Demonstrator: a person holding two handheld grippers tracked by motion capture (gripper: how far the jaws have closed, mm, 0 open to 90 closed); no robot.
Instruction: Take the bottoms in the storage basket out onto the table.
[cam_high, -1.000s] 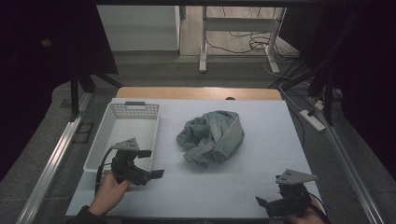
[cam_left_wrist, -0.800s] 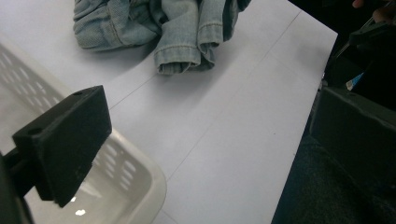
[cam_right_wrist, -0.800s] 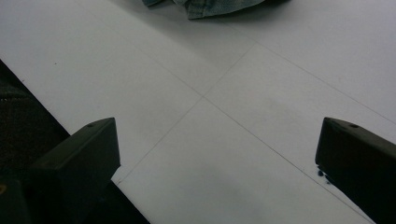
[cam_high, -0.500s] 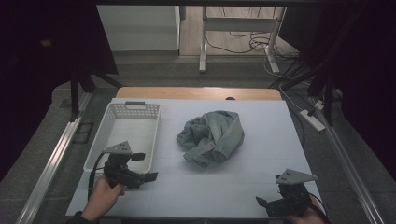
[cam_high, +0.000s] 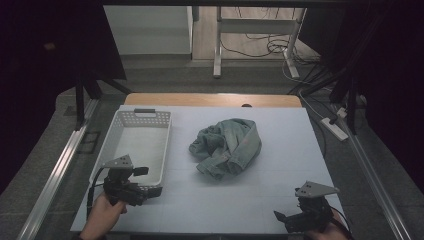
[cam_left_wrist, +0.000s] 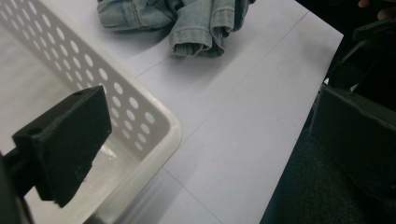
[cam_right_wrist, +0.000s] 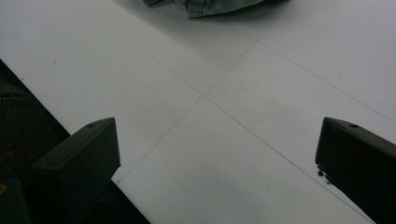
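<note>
A crumpled pair of light blue jeans (cam_high: 227, 147) lies in the middle of the white table (cam_high: 280, 150). A white perforated basket (cam_high: 141, 142) stands to its left, with nothing in it. My left gripper (cam_high: 146, 181) is held at the basket's near right corner, open. In the left gripper view (cam_left_wrist: 210, 140) one jaw hangs over the basket's inside and the corner of the basket (cam_left_wrist: 156, 128) lies between the jaws, with the jeans (cam_left_wrist: 196, 21) beyond. My right gripper (cam_high: 286, 219) rests open at the table's near right edge, over bare tabletop (cam_right_wrist: 219, 163).
A metal rail (cam_high: 55, 175) runs along the table's left side. Behind the table stand a white frame leg (cam_high: 218, 45) and floor cables (cam_high: 270, 47). A power strip (cam_high: 336, 128) lies off the right edge. Bare table stretches between the jeans and the near edge.
My left gripper has slid a little to the left along the basket's near end. The right gripper, jeans and basket have stayed put.
</note>
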